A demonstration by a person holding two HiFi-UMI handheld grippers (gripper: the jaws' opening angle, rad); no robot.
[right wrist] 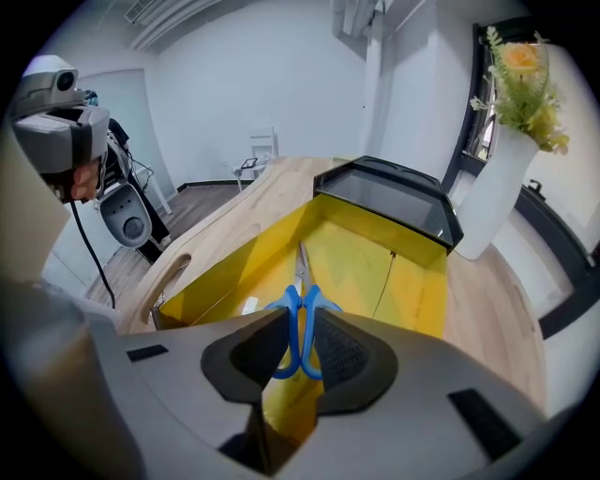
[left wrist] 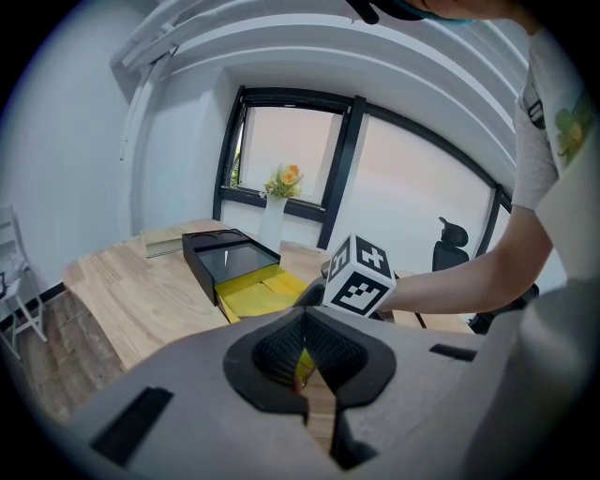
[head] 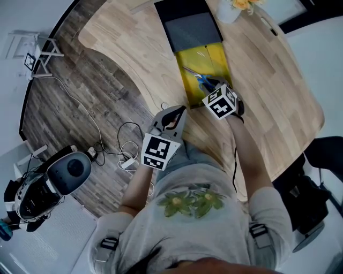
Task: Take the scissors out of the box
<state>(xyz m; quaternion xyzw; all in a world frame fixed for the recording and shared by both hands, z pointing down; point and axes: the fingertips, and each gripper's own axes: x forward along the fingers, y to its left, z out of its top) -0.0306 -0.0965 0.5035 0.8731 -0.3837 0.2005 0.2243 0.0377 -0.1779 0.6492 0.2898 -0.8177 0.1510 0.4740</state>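
The scissors (right wrist: pixel 301 314) have blue handles and lie in the open yellow box (right wrist: pixel 412 291), blades pointing towards its black cover (right wrist: pixel 389 197). My right gripper (right wrist: pixel 300 352) is shut on the blue handles, one pad on each side. In the head view the scissors (head: pixel 197 76) rest in the yellow box (head: pixel 217 58), just ahead of the right gripper (head: pixel 213 87). My left gripper (head: pixel 172 113) hovers at the table's near edge, left of the box, shut and holding nothing. In its own view the left gripper (left wrist: pixel 302 361) points at the box (left wrist: pixel 248 295).
A white vase of flowers (head: pixel 231 9) stands on the wooden table (head: pixel 134 59) beyond the black cover (head: pixel 190 27). A black chair (head: pixel 320 160) is at the right. Cables and a grey machine (head: pixel 64 174) lie on the floor at the left.
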